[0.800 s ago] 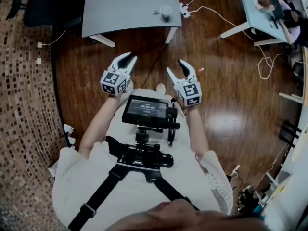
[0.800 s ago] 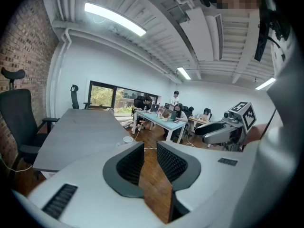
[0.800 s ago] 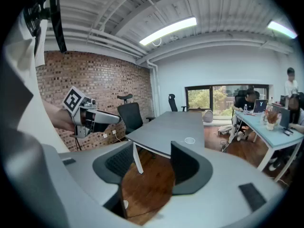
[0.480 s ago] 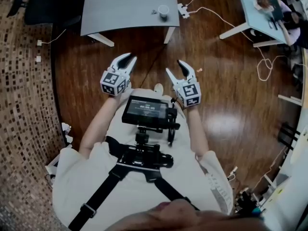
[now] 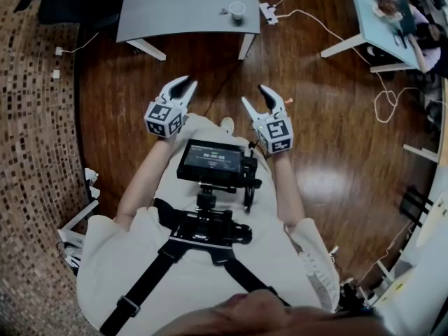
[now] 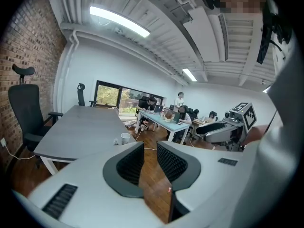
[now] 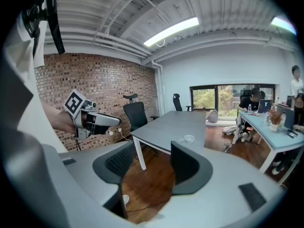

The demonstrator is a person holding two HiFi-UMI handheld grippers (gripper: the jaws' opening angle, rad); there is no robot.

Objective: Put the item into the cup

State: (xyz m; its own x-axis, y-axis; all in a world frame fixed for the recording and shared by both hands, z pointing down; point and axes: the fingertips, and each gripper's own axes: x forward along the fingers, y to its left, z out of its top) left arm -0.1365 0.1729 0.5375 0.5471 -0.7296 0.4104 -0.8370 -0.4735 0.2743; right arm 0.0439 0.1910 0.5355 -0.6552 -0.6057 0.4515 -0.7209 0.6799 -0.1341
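A small white cup (image 5: pixel 238 10) stands near the right front corner of the grey table (image 5: pixel 182 5), with a small pale item (image 5: pixel 224 10) just left of it. Both are far ahead of me across the wooden floor. My left gripper (image 5: pixel 189 82) and right gripper (image 5: pixel 253 95) are held up in front of my chest, pointing at the table. In the left gripper view the cup (image 6: pixel 125 137) and item (image 6: pixel 116 141) show beyond the left gripper (image 6: pixel 150 146), whose narrow gap is empty. The right gripper (image 7: pixel 153 148) stands wide open and empty, cup (image 7: pixel 189 138) beyond.
A black office chair (image 5: pixel 63 5) stands behind the table's left end. A white power strip (image 5: pixel 268 12) and cables (image 5: pixel 385 96) lie on the floor to the right. A light-blue desk (image 5: pixel 385 5) with people sits at the far right. A screen (image 5: pixel 210 161) is strapped to my chest.
Both grippers keep the same pose and spacing. The table and cup have slid slightly up in the head view, and the floor at left has shifted.
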